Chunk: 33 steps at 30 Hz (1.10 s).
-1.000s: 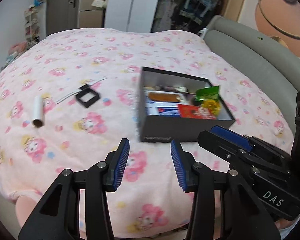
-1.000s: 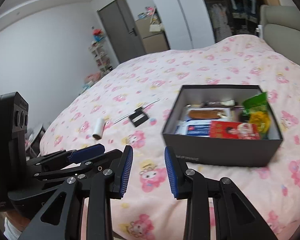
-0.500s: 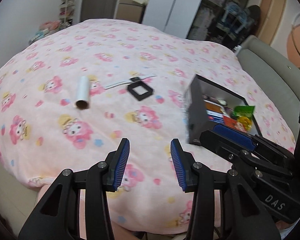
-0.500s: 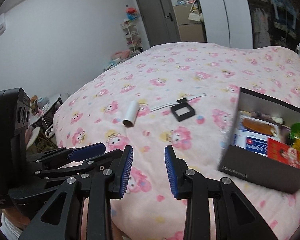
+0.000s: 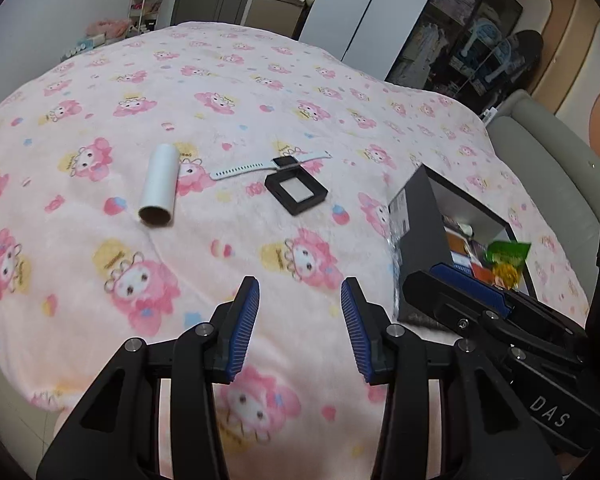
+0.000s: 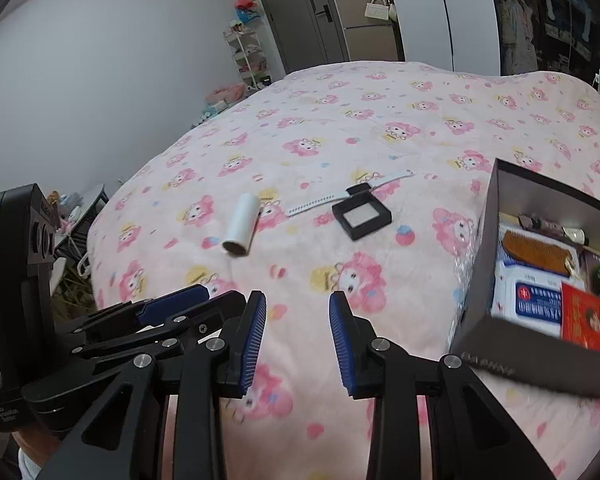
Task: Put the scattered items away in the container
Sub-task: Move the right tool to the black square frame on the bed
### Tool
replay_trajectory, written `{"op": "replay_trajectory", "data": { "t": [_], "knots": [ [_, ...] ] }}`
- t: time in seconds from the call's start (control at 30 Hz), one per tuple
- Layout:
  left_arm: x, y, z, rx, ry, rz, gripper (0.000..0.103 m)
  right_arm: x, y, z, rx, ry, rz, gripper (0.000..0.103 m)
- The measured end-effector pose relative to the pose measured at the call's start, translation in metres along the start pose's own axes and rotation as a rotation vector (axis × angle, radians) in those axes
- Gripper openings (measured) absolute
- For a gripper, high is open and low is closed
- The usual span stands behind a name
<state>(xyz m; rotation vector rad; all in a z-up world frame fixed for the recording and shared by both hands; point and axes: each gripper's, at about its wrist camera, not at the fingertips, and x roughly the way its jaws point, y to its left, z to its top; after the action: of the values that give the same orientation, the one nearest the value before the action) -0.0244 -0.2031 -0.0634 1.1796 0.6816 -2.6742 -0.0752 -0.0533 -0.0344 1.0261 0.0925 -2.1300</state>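
A dark open box (image 5: 418,216) (image 6: 485,240) sits on the pink bed at the right, holding a comb, packets and snack bags. Loose on the blanket lie a white tube (image 5: 160,185) (image 6: 242,226), a white-strapped watch (image 5: 260,166) (image 6: 340,196) and a small black square case (image 5: 296,192) (image 6: 362,216). My left gripper (image 5: 299,324) is open and empty, near the bed's front edge, well short of the items. My right gripper (image 6: 297,336) is open and empty, beside the left one, with the box to its right.
The bed has a grey headboard (image 5: 552,160) at the right. Behind stand a door (image 6: 296,16), a shelf rack (image 6: 246,56) and wardrobes (image 5: 380,12). A low table with clutter (image 6: 76,212) stands on the floor at the left.
Both grippers have swung left, from facing the box to facing the loose tube, watch and case. The box now sits at the right edge of both views. Jaws unchanged.
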Motion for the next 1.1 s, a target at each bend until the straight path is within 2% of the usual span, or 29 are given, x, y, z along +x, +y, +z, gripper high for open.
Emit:
{"op": "replay_trajectory", "data": {
  "t": [0.17, 0.27, 0.33, 0.43, 0.53, 0.6, 0.67, 0.73, 0.87, 0.93, 1.03, 1.1],
  "knots": [
    [0.034, 0.002, 0.035, -0.031, -0.012, -0.024, 0.043, 0.027, -0.019, 0.031, 0.022, -0.015, -0.041, 0.029],
    [0.068, 0.006, 0.058, -0.042, -0.021, 0.009, 0.043, 0.051, -0.039, 0.05, 0.075, -0.004, -0.07, 0.029],
    [0.095, 0.016, 0.071, -0.087, 0.006, 0.05, 0.043, 0.07, -0.049, 0.059, 0.097, 0.012, -0.078, 0.029],
    [0.132, 0.031, 0.088, -0.147, 0.07, 0.03, 0.043, 0.105, -0.06, 0.07, 0.097, 0.083, -0.117, 0.029],
    [0.155, 0.041, 0.099, -0.171, 0.082, 0.001, 0.043, 0.139, -0.075, 0.082, 0.103, 0.151, -0.152, 0.029],
    [0.165, 0.046, 0.099, -0.195, 0.072, -0.034, 0.043, 0.159, -0.084, 0.089, 0.113, 0.168, -0.156, 0.029],
    [0.175, 0.052, 0.094, -0.214, 0.067, -0.045, 0.032, 0.177, -0.092, 0.092, 0.125, 0.185, -0.165, 0.029],
    [0.186, 0.062, 0.088, -0.249, 0.089, -0.049, 0.029, 0.194, -0.099, 0.094, 0.127, 0.2, -0.171, 0.029],
    [0.191, 0.079, 0.091, -0.313, 0.086, -0.159, 0.029, 0.208, -0.108, 0.1, 0.133, 0.187, -0.178, 0.027],
    [0.194, 0.079, 0.09, -0.306, 0.087, -0.179, 0.029, 0.214, -0.112, 0.101, 0.152, 0.188, -0.162, 0.027],
    [0.206, 0.075, 0.087, -0.304, 0.13, -0.212, 0.029, 0.23, -0.117, 0.098, 0.171, 0.246, -0.123, 0.027],
    [0.212, 0.072, 0.085, -0.302, 0.15, -0.213, 0.029, 0.238, -0.118, 0.092, 0.183, 0.291, -0.092, 0.023]
  ]
}}
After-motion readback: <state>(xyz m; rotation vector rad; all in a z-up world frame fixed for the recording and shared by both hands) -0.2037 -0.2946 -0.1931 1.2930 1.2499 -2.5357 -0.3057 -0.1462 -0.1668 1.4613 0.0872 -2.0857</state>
